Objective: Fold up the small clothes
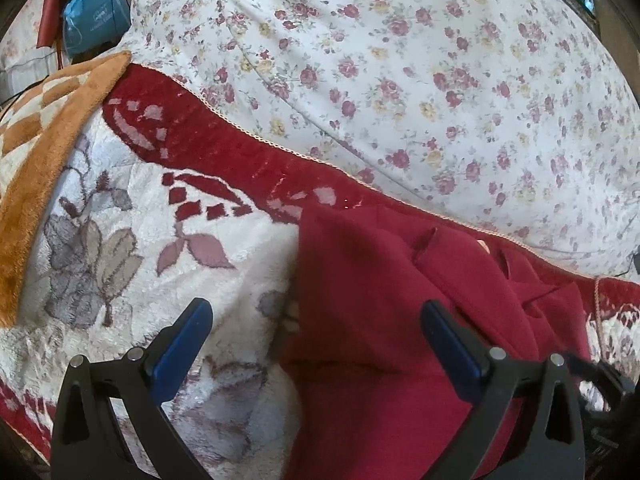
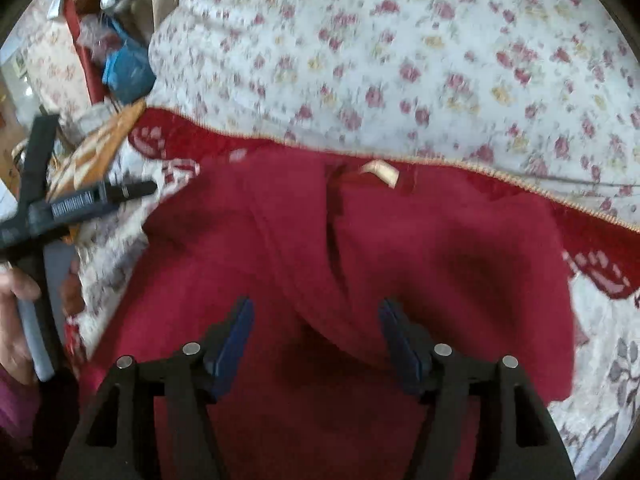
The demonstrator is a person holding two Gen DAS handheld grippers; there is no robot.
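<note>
Right wrist view: I see the red garment (image 2: 360,264) spread wide across the frame — collar tag (image 2: 380,172) toward the top — under my right gripper (image 2: 316,332), jaws well apart, holding nothing.

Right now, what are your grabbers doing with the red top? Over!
Left gripper open, empty. Right gripper open above the red top, not gripping. Top rumpled on the blanket. Nothing in the way.

Both cameras ride on hand-held grippers and look steeply down along their fingers, close over the red garment (image 2: 360,264). The left wrist view sits off the garment's left edge (image 1: 380,320), facing the flowered quilt (image 1: 400,60) beyond it. The right wrist view hangs directly above the garment. Both share garment, quilt and the blue bag (image 1: 94,12).
</note>
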